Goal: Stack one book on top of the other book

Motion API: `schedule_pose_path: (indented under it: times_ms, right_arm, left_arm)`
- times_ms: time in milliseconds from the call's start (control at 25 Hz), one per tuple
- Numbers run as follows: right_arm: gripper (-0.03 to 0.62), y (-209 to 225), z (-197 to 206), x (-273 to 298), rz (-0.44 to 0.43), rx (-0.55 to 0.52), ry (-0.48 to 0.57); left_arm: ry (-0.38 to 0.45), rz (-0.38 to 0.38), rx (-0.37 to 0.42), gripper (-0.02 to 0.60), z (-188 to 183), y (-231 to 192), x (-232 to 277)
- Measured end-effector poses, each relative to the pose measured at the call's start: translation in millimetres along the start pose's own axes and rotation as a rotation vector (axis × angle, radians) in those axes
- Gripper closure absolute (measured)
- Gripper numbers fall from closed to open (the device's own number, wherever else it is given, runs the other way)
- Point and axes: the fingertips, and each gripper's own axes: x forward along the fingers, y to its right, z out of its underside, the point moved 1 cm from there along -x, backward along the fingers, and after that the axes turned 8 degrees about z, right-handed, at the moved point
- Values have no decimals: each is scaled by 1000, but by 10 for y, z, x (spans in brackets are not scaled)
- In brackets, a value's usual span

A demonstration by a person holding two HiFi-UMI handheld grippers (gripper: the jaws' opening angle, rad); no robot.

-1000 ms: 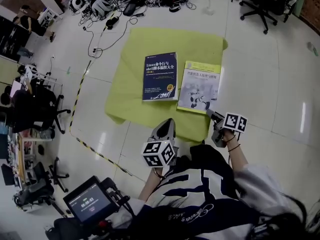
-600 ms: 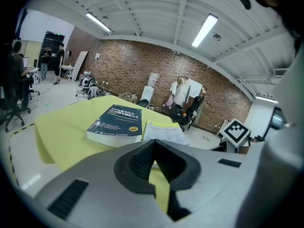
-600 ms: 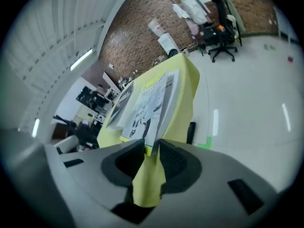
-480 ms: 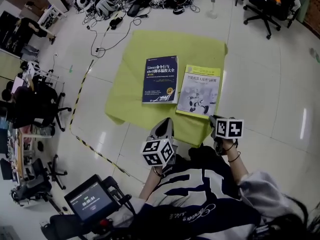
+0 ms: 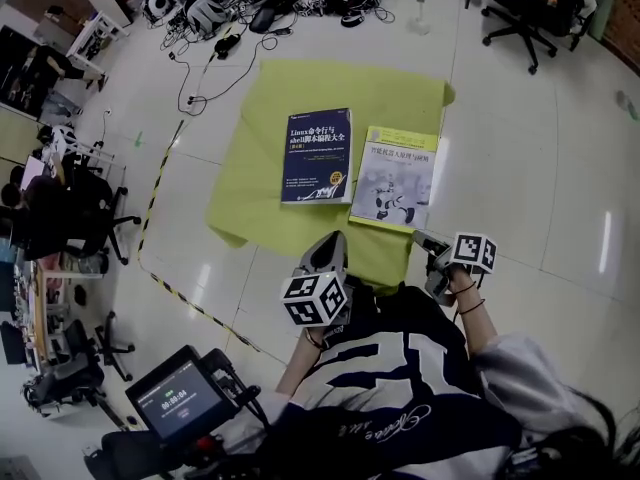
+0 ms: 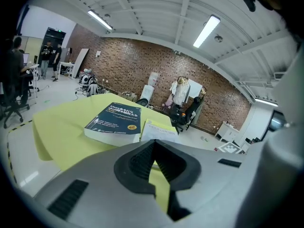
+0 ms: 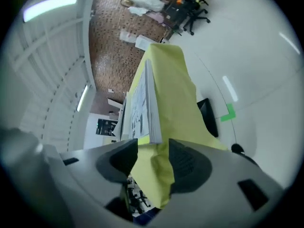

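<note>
Two books lie side by side on a table under a yellow-green cloth (image 5: 330, 88): a dark blue book (image 5: 318, 156) on the left and a white book with a yellow band (image 5: 397, 190) on the right. My right gripper (image 5: 420, 236) is at the white book's near right corner. Its jaws have just been opening and stand open (image 7: 153, 148). The book's corner (image 7: 142, 103) and the hanging cloth (image 7: 173, 89) show between the tips, and neither is pressed. My left gripper (image 5: 335, 240) hovers shut at the table's near edge (image 6: 154, 144), below the blue book (image 6: 116, 120).
Shiny white floor surrounds the table. A heap of cables and gear (image 5: 220, 8) lies beyond it, with office chairs at the far right (image 5: 520, 8) and the left (image 5: 70, 218). Black-yellow tape (image 5: 160, 188) runs along the floor. A handheld screen (image 5: 175, 398) is at the lower left.
The right gripper rolled and shifted a little by the white book's near corner, and its marker cube turned. The left gripper and both books stayed put.
</note>
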Motion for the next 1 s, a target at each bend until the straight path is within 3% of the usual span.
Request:
schedule_pose_path:
  times_ms: [200, 400, 640, 840, 1000]
  right_arm:
    - [411, 28, -71, 32, -49, 84, 86]
    - [499, -166, -144, -44, -2, -10, 136]
    - [493, 19, -125, 117, -38, 135, 153]
    - [496, -51, -139, 97, -41, 63, 199]
    - [523, -388, -190, -111, -42, -23, 260]
  left_arm:
    - [-15, 9, 11, 578, -39, -67, 19]
    - [-20, 19, 24, 578, -138, -165, 43]
    - [-35, 49, 37, 578, -215, -190, 104]
    - [-51, 59, 47, 578, -238, -261, 135]
    - [-57, 67, 70, 578, -254, -271, 155]
